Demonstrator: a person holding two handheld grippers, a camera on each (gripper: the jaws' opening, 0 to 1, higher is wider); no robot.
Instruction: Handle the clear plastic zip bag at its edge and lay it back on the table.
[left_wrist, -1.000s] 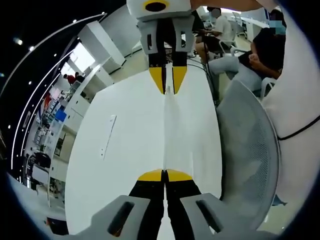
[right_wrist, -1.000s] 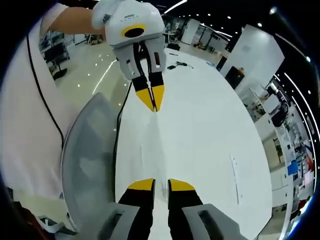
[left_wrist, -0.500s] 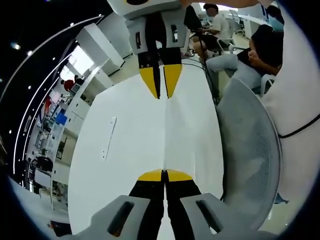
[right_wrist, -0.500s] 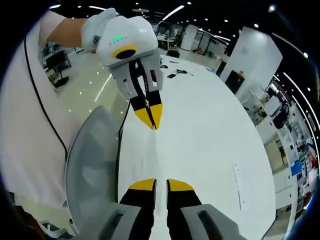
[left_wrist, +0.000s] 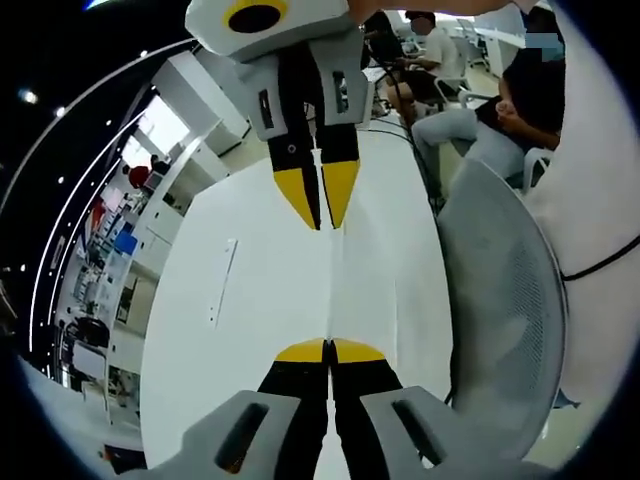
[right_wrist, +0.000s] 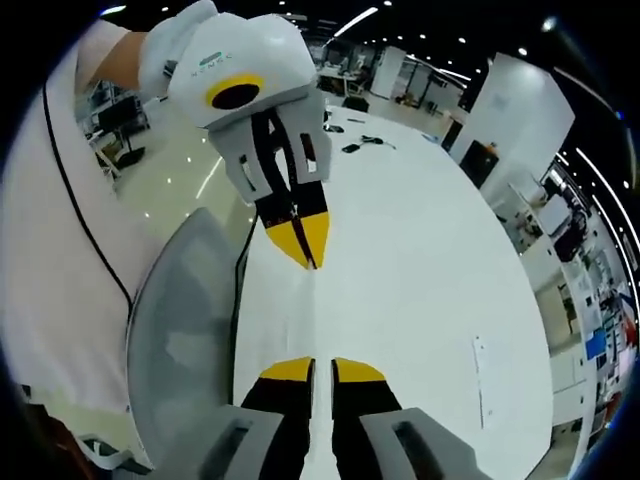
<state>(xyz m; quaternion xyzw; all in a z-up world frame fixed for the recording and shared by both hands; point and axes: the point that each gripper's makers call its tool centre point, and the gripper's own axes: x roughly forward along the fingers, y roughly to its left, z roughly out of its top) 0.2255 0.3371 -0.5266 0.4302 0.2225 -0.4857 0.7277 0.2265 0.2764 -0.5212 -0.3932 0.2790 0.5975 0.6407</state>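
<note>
White table (left_wrist: 250, 330) spans both views. Left gripper (left_wrist: 329, 350) at six o'clock and right gripper (left_wrist: 322, 205) at twelve each clamp an edge of the clear zip bag (left_wrist: 360, 290), stretched between them. Uneven release could crumple it.

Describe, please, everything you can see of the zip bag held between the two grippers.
The bag is clear, thin plastic, almost invisible against the white table. It shows as a pale, taut strip seen edge-on, running straight between the left gripper and the right gripper, whose yellow-tipped jaws pinch its opposite ends. In the right gripper view it is the same faint line. Whether it touches the table cannot be told. No contents show.
</note>
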